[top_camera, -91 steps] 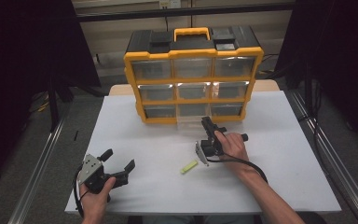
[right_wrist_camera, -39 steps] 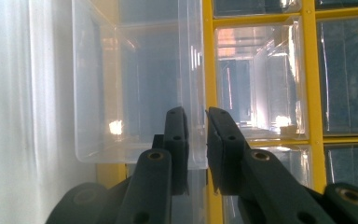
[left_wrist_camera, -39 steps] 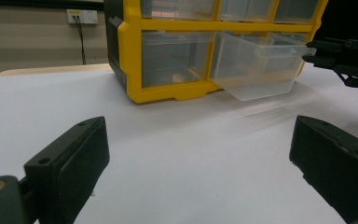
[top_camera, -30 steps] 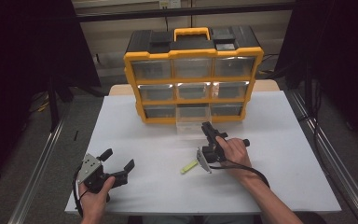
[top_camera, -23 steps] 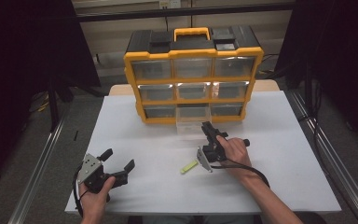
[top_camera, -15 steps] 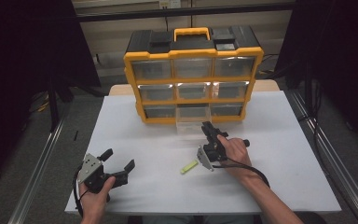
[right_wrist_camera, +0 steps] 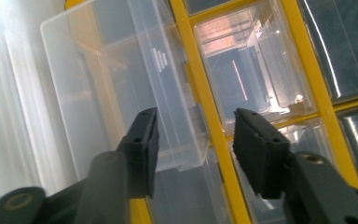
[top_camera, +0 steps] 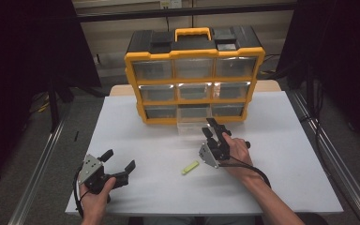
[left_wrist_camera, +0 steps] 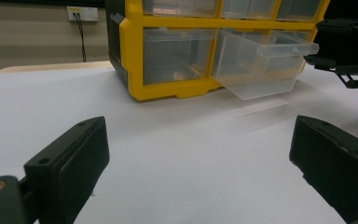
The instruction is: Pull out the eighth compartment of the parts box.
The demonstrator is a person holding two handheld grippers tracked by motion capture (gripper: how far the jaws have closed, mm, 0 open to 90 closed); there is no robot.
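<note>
Between the right gripper (right_wrist_camera: 193, 140) jaws, drawer (right_wrist_camera: 121, 70) lip

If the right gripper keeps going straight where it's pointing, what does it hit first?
Probably the pulled-out clear drawer in the yellow organizer's bottom row; the right gripper stands open just short of its front lip, though depth is uncertain.

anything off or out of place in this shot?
One thing: the clear plastic bottom-middle drawer of the yellow organiser cabinet is pulled out and sags forward, while the other drawers sit flush. A small yellow-green stick lies loose on the white table.
</note>
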